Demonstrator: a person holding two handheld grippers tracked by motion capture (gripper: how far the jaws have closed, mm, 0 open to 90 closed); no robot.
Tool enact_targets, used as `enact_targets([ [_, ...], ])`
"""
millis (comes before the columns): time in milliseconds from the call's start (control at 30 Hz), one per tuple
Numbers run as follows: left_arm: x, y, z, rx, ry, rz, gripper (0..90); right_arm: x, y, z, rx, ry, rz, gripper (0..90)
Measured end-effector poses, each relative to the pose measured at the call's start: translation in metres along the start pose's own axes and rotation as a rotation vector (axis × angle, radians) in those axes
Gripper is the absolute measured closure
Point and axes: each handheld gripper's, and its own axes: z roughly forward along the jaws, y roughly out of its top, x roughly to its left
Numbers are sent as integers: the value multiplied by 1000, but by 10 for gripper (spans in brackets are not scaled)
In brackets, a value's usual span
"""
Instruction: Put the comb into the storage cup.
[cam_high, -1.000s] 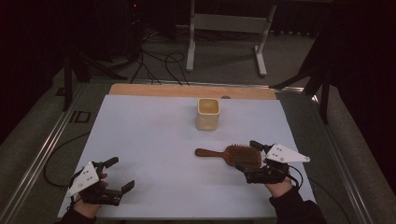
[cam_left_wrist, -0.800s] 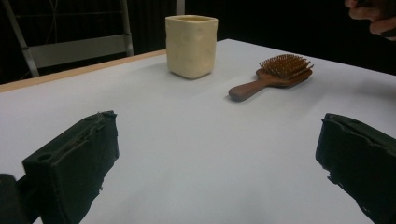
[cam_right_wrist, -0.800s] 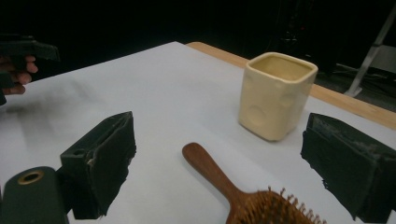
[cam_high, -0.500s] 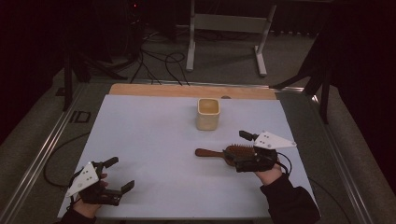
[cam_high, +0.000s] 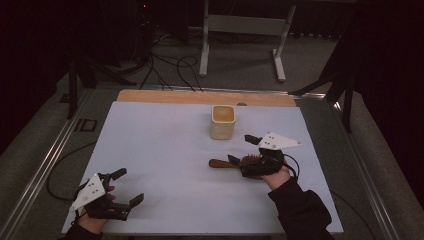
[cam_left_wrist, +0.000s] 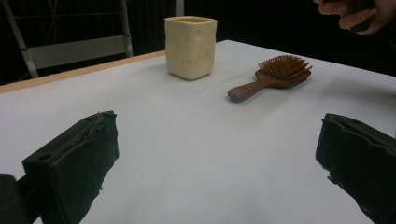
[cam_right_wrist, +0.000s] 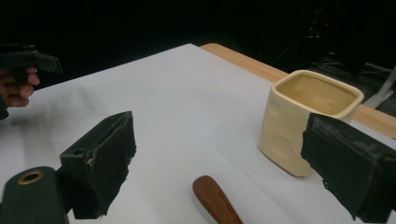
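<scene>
A brown wooden hairbrush (cam_high: 220, 163) lies bristles up on the white table, right of centre. Its handle (cam_right_wrist: 215, 200) points left, toward the table's middle. My right gripper (cam_high: 241, 149) hovers open over the brush head and hides most of it; in the right gripper view the handle lies below, between the two jaws. Just beyond stands a cream square cup (cam_high: 222, 121), upright and empty (cam_right_wrist: 308, 121). My left gripper (cam_high: 129, 187) rests open near the front left corner, holding nothing. From there the cup (cam_left_wrist: 190, 46) and brush (cam_left_wrist: 275, 74) sit far ahead.
The white mat (cam_high: 165, 145) covers the table, with a wooden strip (cam_high: 165, 96) along its far edge. A metal stand (cam_high: 240, 25) and cables lie on the floor beyond. The other hand (cam_left_wrist: 355, 14) shows at the top right of the left gripper view.
My right gripper has moved left and away from the person, from beside the brush head to over it, closer to the cup. The left gripper has stayed put.
</scene>
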Motion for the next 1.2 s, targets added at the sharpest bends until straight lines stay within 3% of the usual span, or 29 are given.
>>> enact_targets([
  [567,0,0,-1,-3,-4,1,0,-6,-4,32,63,23,31,137],
  [767,0,0,-1,-3,-5,1,1,-7,-7,41,96,10,40,160],
  [1200,0,0,0,-2,-9,1,0,-11,-16,59,182,-7,57,322],
])
